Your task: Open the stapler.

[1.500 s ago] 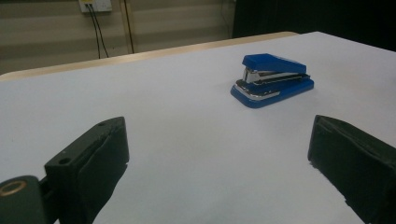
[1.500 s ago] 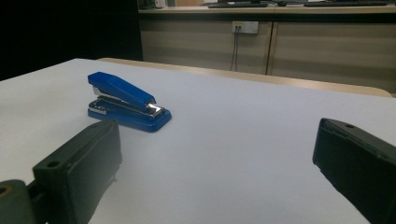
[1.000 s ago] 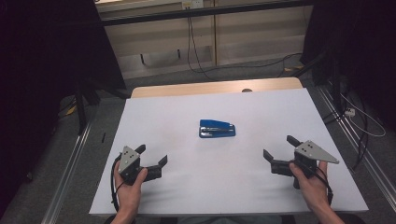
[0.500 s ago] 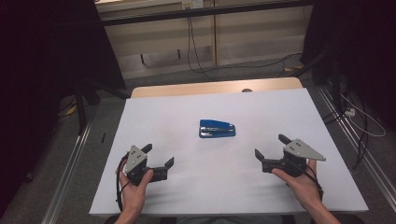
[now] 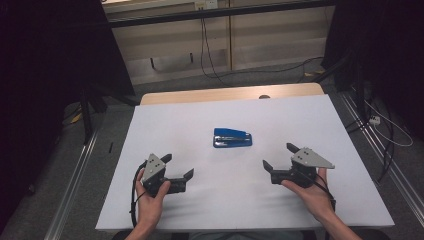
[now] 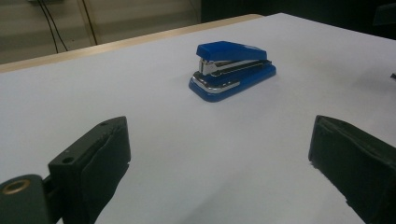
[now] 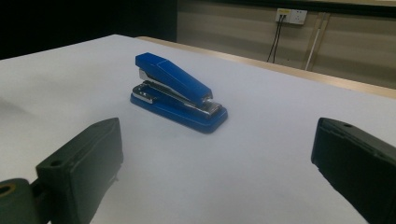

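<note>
A small blue stapler (image 5: 232,138) lies on the white table (image 5: 310,120), near the middle. It also appears ahead of the jaws in the left gripper view (image 6: 232,69) and the right gripper view (image 7: 178,92). My left gripper (image 5: 178,167) is held at the front left of the table, open and empty, its jaws pointing right toward the stapler. My right gripper (image 5: 281,157) is held at the front right, open and empty, pointing left toward the stapler. Both stand well short of it.
A wooden strip (image 5: 230,93) runs along the table's far edge. Beyond it are a wall with hanging cables (image 5: 205,40) and dark stands on the floor at either side. Cables (image 5: 385,130) trail on the floor at the right.
Both grippers have moved inward toward the table's middle. The stapler has not moved.
</note>
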A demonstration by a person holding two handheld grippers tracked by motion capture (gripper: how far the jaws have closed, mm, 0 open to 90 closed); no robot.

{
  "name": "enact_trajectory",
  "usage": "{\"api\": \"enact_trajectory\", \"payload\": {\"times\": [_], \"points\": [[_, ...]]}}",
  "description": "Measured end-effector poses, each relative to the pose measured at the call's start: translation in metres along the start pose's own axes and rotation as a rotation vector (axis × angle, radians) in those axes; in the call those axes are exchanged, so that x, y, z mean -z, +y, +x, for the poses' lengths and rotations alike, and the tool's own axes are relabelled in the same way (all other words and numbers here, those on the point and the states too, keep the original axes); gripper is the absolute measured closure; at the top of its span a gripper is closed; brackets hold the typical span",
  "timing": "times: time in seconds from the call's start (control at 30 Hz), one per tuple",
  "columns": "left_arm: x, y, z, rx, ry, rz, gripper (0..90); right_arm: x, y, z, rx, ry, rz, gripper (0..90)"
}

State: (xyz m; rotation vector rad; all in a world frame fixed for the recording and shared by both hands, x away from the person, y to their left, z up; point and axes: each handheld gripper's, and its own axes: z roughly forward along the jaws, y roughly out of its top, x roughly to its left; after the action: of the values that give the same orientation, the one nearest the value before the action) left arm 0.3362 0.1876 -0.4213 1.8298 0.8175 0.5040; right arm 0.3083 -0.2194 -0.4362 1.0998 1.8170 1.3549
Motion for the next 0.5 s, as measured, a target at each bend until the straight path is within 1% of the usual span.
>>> {"api": "enact_trajectory", "payload": {"times": [0.07,0.1,0.23,0.27,0.3,0.33,0.43,0.47,0.5], "points": [[-0.002,0.001,0.000,-0.007,-0.006,0.007,5.8,-0.003,0.001,0.003,-0.004,0.005,0.000,2.6],[-0.003,0.001,-0.001,-0.004,-0.020,0.010,6.2,-0.005,0.001,0.004,-0.003,0.011,-0.001,2.7],[-0.007,0.003,-0.003,-0.012,-0.033,0.016,6.3,-0.009,0.002,0.007,0.005,0.023,-0.001,2.7],[-0.009,0.004,-0.004,-0.013,-0.045,0.020,6.4,-0.013,0.002,0.010,0.009,0.036,0.001,2.7],[-0.015,0.006,-0.005,-0.002,-0.067,0.029,6.7,-0.015,0.003,0.011,0.006,0.040,0.005,3.2],[-0.017,0.007,-0.006,-0.006,-0.069,0.032,6.8,-0.017,0.002,0.013,0.007,0.044,0.011,3.7],[-0.021,0.009,-0.008,0.004,-0.065,0.030,6.8,-0.021,0.002,0.015,0.013,0.057,0.020,3.8],[-0.024,0.010,-0.008,-0.008,-0.068,0.036,6.8,-0.024,0.002,0.018,0.020,0.072,0.027,4.6],[-0.024,0.010,-0.008,-0.008,-0.068,0.036,6.8,-0.025,0.002,0.019,0.020,0.077,0.029,5.0]]}}
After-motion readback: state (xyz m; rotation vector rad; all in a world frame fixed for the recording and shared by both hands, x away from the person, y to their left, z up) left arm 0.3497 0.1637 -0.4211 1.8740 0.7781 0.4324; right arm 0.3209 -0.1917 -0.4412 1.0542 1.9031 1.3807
